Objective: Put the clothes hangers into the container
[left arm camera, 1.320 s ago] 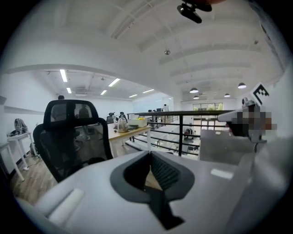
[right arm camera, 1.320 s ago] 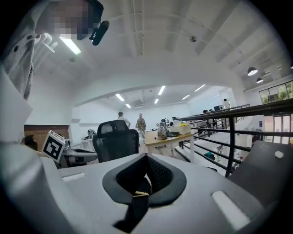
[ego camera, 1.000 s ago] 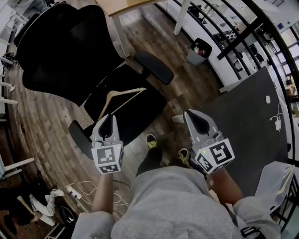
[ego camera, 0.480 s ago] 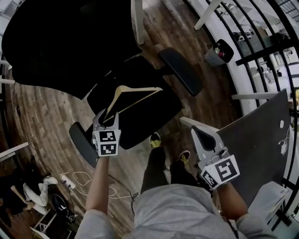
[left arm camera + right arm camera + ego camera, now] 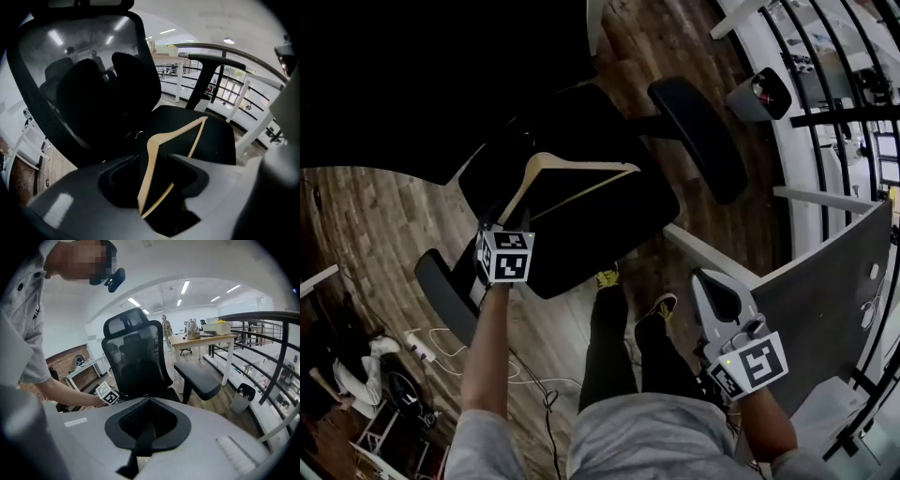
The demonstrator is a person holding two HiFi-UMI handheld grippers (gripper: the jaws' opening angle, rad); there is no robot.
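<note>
Black office chair [image 5: 614, 239] on wooden floor [image 5: 384, 220], waste bin [image 5: 766, 94] near its armrest [image 5: 698, 136]

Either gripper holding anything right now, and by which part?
Nothing is held yet. The left gripper has just been opening its jaws, and one arm of the wooden hanger lies between them, ungripped. The right gripper is shut, empty.

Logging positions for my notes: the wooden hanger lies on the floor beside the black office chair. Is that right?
Not quite. The hanger lies on the chair seat, not on the floor beside it; the head view shows this.
</note>
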